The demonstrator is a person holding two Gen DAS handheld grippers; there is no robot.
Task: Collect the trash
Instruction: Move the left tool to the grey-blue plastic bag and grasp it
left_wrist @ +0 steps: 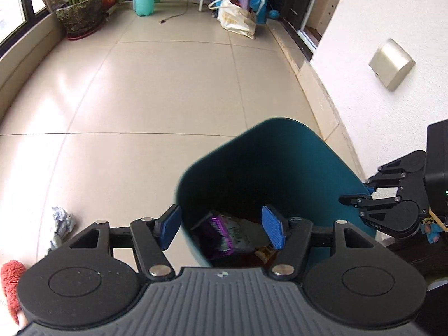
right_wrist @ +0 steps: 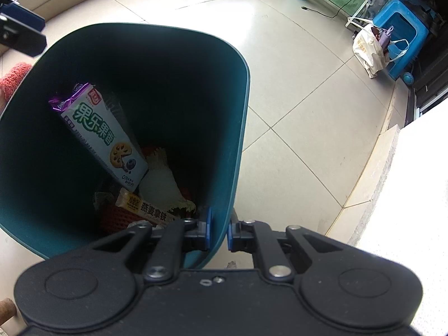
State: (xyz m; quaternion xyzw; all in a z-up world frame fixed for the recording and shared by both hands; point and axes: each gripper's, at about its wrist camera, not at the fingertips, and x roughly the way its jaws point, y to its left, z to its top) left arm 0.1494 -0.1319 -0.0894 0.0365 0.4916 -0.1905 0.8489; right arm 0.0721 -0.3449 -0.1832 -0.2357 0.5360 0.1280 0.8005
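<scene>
A tall dark teal plastic waste bin (right_wrist: 156, 64) stands on pale floor tiles (left_wrist: 140, 98) beside a white wall (left_wrist: 378, 14). The right gripper (right_wrist: 218, 228) pinches the bin's near rim between its blue pads, while the left gripper (left_wrist: 221, 228) hangs above the bin's mouth, jaws apart and empty. Inside lie a purple-and-white biscuit packet (right_wrist: 103, 134) and other wrappers; a crumpled paper scrap (left_wrist: 63, 221) lies on the floor left of the bin.

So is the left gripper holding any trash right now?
No, the left gripper is open with nothing between its blue pads, above the teal bin where the cookie packet lies.
</scene>
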